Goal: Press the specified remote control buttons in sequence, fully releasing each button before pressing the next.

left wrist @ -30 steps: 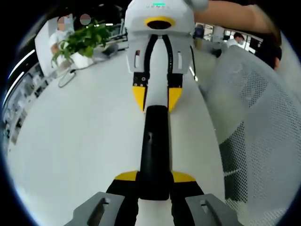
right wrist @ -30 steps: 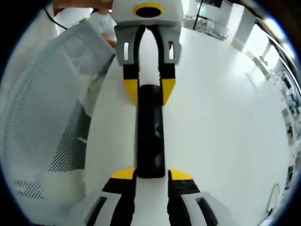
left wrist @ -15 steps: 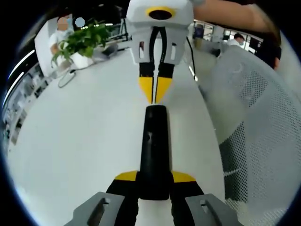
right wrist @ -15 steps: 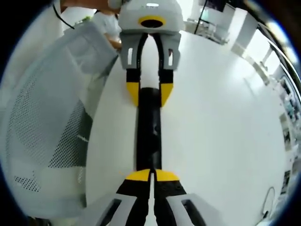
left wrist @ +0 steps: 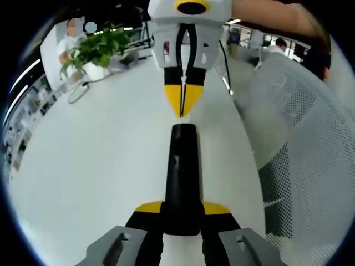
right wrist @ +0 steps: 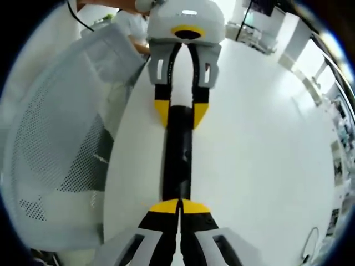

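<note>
So the slim black plastic remote control (left wrist: 182, 177) is lying on the white desk (left wrist: 100, 166), stretched out between the two tools. The left tool (left wrist: 182, 209) has its yellow-tipped jaws clamped on the near end of the remote, same as a second ago, so that side is just the holder.

What changed is the right tool (right wrist: 179, 207). A second back its jaws were spread and sitting either side of the remote's far end. Half a second later they'd come together, and now they're shut tight, tips touching, forming one yellow point. From the left gripper view that point sits just past the end of the remote, maybe a hair further off than half a second ago, though I can't tell whether it's touching the desk or hovering.

My read: it let go of the remote and turned itself into a poking finger for the buttons. No button is being pushed right now, since the tip isn't over the remote's top face. There's a small mark on the remote's upper surface that could be a button, too small to say.

White mesh-backed chair (left wrist: 299, 144) off to one side, green potted plant (left wrist: 97, 50) at the back of the desk.
</note>
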Tool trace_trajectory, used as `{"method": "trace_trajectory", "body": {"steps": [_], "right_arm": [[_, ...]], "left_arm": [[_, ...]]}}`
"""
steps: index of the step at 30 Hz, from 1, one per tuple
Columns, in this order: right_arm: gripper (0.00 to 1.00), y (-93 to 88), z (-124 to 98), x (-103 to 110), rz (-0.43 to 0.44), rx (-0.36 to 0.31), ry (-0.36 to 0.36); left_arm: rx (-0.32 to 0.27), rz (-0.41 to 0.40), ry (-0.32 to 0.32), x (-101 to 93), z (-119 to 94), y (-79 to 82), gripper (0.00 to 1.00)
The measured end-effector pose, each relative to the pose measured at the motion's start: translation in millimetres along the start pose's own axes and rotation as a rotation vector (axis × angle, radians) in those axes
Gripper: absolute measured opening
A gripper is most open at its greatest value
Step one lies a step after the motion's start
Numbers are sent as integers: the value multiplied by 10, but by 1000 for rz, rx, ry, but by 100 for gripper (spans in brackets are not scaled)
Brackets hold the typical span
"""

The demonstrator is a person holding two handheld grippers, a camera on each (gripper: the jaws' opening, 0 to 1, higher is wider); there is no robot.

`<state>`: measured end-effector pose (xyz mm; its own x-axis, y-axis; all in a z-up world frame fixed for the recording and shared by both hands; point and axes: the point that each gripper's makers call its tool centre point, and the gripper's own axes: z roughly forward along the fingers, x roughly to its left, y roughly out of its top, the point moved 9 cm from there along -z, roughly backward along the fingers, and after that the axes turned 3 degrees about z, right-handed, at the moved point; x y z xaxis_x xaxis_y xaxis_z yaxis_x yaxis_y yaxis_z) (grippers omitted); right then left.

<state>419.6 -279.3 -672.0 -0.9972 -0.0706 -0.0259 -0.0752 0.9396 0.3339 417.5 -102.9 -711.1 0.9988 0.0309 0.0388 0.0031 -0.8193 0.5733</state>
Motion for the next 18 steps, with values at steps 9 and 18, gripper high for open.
{"method": "trace_trajectory", "body": {"steps": [9,18], "right_arm": [[0,48,45,1,-24,85,37],[0,78,109,-21,-35,127,55]], "left_arm": [[1,-2,4,0,4,-4,24],[-1,-7,7,-16,-3,0,24]]}}
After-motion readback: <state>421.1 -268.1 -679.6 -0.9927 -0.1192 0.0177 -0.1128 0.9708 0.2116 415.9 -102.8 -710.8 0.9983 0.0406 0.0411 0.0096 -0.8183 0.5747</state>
